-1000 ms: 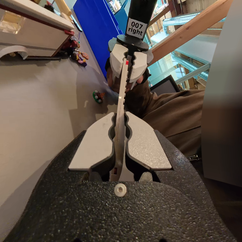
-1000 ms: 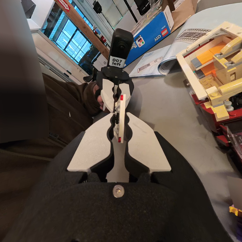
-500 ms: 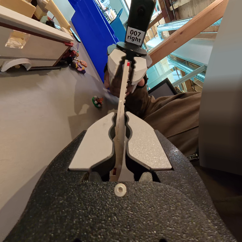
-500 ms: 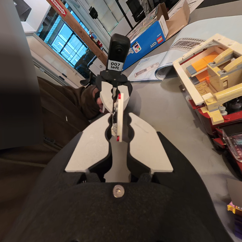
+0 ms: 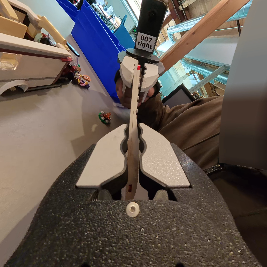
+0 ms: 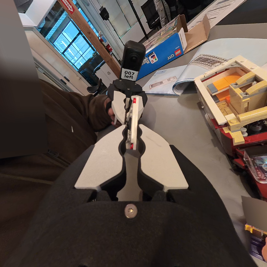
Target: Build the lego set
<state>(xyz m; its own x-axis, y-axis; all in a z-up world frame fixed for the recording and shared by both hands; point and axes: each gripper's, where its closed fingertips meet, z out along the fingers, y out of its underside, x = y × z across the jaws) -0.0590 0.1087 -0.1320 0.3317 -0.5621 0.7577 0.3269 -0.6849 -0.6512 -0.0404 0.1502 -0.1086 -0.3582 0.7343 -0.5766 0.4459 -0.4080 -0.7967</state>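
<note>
A long white brick panel (image 5: 134, 101) with red studs at its ends is held in the air between my two grippers, which face each other. My left gripper (image 5: 133, 125) is shut on one end, with both pads pressed on the panel's flat sides. My right gripper (image 6: 132, 127) is shut on the other end of the panel (image 6: 135, 115), whose red tip lies between its fingers. The right gripper also shows in the left wrist view (image 5: 135, 95), and the left gripper in the right wrist view (image 6: 128, 119). A hand in a brown sleeve (image 5: 187, 122) holds each one.
A cream and dark red brick-built van (image 6: 231, 108) stands on the grey table (image 6: 180, 122), and also shows in the left wrist view (image 5: 28, 65). An open booklet (image 6: 195, 69) and a blue box (image 6: 163, 57) lie behind it. Minifigures (image 5: 80, 78), a small green piece (image 5: 104, 116) and a blue bin (image 5: 98, 43) are nearby.
My right gripper's fingers spread a little around the panel half a second ago and have come together on it again. My left gripper kept its hold throughout.
</note>
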